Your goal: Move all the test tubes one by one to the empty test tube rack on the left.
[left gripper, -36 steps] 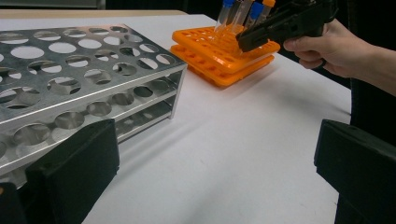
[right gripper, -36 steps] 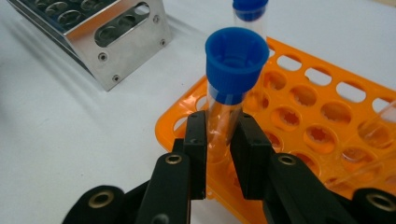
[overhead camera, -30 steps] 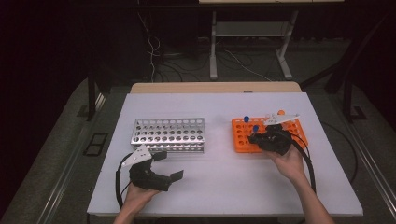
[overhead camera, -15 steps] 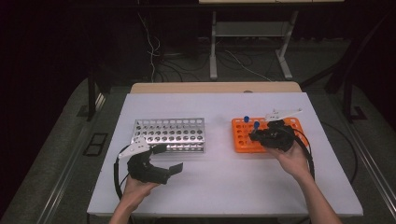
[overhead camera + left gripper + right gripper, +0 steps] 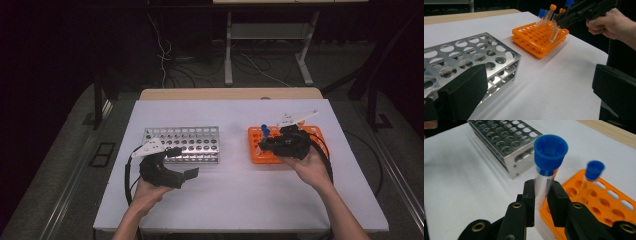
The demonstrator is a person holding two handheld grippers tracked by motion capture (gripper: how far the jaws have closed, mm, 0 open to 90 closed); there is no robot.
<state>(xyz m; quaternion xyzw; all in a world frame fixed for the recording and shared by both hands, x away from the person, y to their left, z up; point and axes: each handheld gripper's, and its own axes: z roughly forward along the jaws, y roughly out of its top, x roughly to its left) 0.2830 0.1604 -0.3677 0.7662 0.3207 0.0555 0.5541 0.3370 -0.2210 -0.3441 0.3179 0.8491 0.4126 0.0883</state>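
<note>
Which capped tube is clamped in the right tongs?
The blue-capped tube gripped just below its cap by the right tongs; the other blue-capped tube stands in the orange rack.

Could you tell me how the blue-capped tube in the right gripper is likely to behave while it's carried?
The tube looks clear, smooth and thin-walled, so probably light but slippery. The right gripper pinches it just below the cap, so it could swing or slide.
</note>
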